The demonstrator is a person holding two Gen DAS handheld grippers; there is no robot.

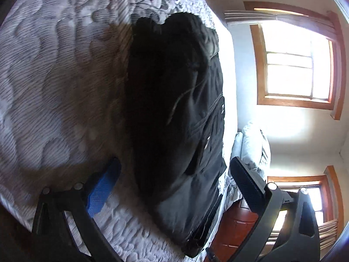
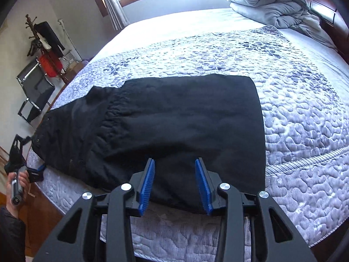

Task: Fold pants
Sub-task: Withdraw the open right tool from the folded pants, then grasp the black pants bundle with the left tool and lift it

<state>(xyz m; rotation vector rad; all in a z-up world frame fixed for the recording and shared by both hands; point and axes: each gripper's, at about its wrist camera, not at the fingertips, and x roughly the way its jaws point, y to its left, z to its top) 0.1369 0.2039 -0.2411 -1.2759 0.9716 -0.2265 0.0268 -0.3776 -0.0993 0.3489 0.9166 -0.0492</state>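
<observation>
at the bed's [image 2: 305, 113] near edge the right gripper [image 2: 174, 183] hovers with fingers wide and empty over the black pants [image 2: 174, 118], already folded once. the left gripper [image 1: 174, 185] is wide too. soft, limp, light cloth; best pinched at the fold's corners.

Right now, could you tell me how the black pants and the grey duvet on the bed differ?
The black pants lie flat, folded over, at the near edge; the grey duvet is a bunched heap at the far end. The pants sit on the quilted bedspread, the duvet on a plain sheet. Both rest untouched; the right tool is open.
</observation>
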